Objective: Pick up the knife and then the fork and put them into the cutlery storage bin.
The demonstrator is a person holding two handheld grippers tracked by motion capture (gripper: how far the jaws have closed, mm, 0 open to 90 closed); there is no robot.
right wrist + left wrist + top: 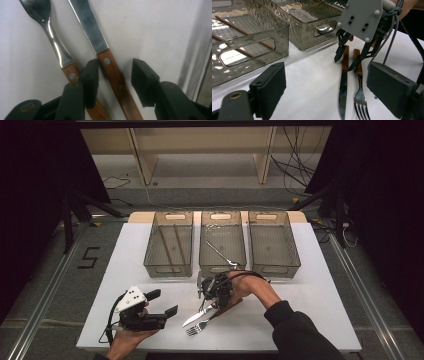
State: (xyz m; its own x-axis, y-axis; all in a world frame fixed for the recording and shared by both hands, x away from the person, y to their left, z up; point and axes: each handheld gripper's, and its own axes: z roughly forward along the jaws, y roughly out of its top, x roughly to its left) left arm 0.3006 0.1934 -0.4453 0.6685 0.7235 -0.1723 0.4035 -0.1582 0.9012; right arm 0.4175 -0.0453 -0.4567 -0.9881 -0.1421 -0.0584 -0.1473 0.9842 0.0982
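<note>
Now, by size:
Desk (310,285): white, carries three bins.
Left hand-held gripper (161,302): jaws apart, idle, holding nothing.
Right hand-held gripper (113,75): jaws apart, straddling the knife handle.
Knife (110,67): flat on the desk beside the fork (53,42); close squarely on its wooden handle alone.

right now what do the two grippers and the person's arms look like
Both grippers are black with two blocky jaws. The left gripper carries a grey three-cornered plate with dark dots and a trailing cable. The right gripper trails a grey cable. The right arm wears a dark sleeve.
</note>
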